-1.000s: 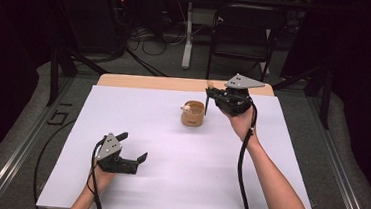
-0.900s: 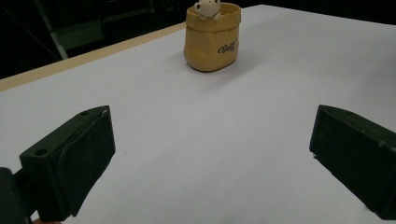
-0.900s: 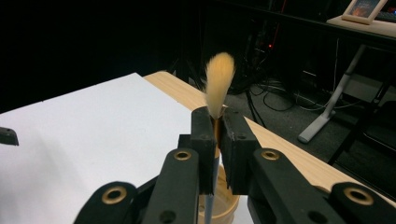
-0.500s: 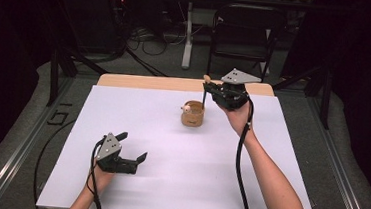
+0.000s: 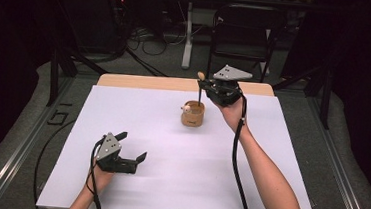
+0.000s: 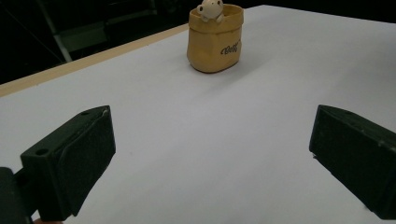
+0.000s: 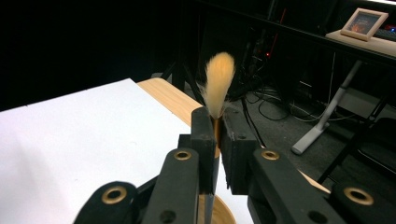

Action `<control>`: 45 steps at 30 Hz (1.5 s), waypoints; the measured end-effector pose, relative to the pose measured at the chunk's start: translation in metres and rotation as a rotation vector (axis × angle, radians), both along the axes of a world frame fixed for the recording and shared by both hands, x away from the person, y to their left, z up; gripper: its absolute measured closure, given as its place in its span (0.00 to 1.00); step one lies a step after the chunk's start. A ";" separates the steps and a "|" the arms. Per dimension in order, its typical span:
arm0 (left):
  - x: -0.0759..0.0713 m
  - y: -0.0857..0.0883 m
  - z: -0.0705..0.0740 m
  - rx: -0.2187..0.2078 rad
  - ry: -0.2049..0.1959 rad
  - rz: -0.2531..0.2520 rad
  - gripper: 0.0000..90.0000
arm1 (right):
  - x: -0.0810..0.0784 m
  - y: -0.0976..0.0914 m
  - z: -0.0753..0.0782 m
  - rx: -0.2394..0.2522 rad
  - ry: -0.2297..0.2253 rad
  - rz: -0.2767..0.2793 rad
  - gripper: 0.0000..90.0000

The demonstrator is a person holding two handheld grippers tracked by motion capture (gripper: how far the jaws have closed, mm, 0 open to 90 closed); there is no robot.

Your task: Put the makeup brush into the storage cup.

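A small tan pouch-shaped holder (image 5: 192, 116) (image 6: 215, 42) stands on the white sheet, with a pale little figure (image 6: 210, 8) peeking over its rim. My right gripper (image 5: 203, 88) (image 7: 217, 125) hovers just above and behind it, shut on the thin handle of a brush (image 5: 201, 77). The brush stands upright with its tan bristles (image 7: 218, 81) on top. Its dark handle runs down to the holder's mouth. My left gripper (image 5: 131, 147) (image 6: 212, 140) rests near the front left of the sheet, open, with nothing between its fingers, facing the holder.
The white sheet (image 5: 168, 173) covers most of the wooden table, whose bare far edge (image 5: 150, 82) shows. Behind the table stand a dark chair (image 5: 244, 29), desk legs and floor cables. A cable (image 5: 236, 168) trails along the right forearm.
My right gripper has risen a little and tilted, carrying the brush upward over the holder. The left gripper has stayed where it was.
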State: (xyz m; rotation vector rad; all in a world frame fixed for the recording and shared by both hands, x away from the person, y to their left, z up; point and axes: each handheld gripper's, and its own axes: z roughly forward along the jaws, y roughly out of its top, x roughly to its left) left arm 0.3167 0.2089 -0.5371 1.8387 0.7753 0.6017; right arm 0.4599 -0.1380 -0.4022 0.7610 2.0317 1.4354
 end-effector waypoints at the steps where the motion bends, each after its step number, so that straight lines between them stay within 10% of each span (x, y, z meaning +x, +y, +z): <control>1: 0.000 0.000 0.000 -0.001 0.000 -0.001 0.01 | 0.001 0.001 -0.001 -0.005 -0.001 0.002 0.94; 45: 0.000 0.002 0.000 0.000 0.000 -0.003 0.01 | 0.021 0.018 -0.025 -0.112 0.058 -0.012 0.94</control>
